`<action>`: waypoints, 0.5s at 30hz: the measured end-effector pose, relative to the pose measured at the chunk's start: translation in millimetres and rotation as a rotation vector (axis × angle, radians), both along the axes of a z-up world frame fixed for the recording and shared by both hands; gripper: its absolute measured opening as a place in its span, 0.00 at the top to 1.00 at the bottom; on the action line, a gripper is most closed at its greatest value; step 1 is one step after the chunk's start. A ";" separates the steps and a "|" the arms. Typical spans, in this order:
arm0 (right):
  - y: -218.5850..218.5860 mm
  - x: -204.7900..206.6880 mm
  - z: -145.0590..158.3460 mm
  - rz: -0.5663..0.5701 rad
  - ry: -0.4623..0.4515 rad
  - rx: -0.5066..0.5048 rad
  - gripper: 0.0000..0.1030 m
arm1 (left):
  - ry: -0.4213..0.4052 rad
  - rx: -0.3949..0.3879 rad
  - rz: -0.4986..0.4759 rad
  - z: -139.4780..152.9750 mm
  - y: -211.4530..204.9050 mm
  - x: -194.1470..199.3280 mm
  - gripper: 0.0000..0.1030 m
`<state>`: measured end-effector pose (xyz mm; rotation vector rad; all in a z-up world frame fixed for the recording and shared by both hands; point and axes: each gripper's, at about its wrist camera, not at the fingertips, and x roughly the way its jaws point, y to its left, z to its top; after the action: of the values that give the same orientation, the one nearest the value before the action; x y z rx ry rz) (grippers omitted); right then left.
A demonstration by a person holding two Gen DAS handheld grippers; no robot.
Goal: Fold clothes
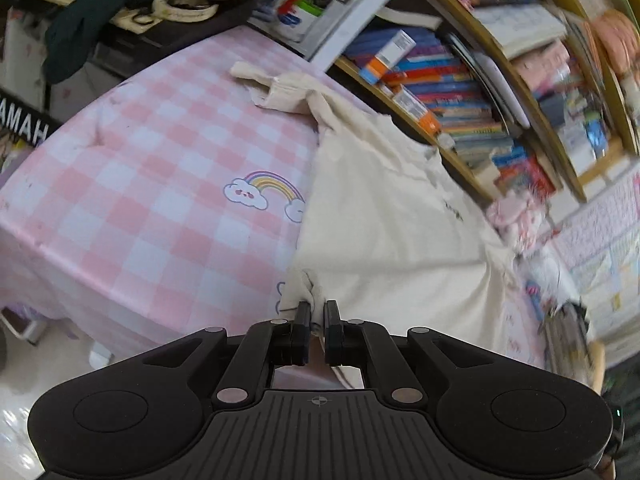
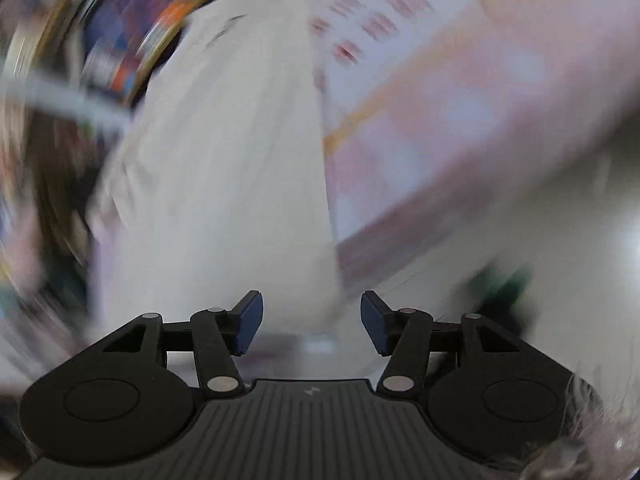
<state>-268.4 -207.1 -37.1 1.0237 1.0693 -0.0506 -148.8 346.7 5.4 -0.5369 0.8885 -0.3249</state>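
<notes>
A cream shirt lies spread over the right part of a table with a pink checked cloth. One sleeve stretches toward the far edge. My left gripper is shut on a bunched bit of the shirt's near hem at the table's front edge. In the blurred right wrist view the same cream shirt fills the middle. My right gripper stands open above it, with nothing pressed between its blue pads.
A wooden bookshelf packed with books runs along the table's right side. Dark clothes and clutter are piled behind the table at the far left. Light floor shows beyond the table's edge in the right wrist view.
</notes>
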 end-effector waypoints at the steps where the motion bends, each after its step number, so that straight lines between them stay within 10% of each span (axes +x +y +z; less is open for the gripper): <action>1: 0.4 0.9 -7.3 -0.034 0.004 0.034 0.49 | 0.005 -0.002 0.004 -0.9 0.5 0.0 0.95; 6: 13.2 12.4 -32.6 -0.081 0.035 0.054 0.52 | 0.024 -0.010 0.024 -3.1 3.7 4.1 0.95; 10: 11.5 20.8 -17.5 -0.042 -0.005 0.059 0.91 | 0.029 -0.019 0.001 0.3 -3.1 3.3 0.95; 15: 14.3 56.4 84.3 0.063 -0.188 -0.312 0.92 | -0.025 0.002 -0.127 10.5 -34.0 -6.6 0.95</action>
<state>-212.0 -192.7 47.2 0.6984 0.8882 -0.0666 -155.4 312.8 15.9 -0.4744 0.9001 -0.4450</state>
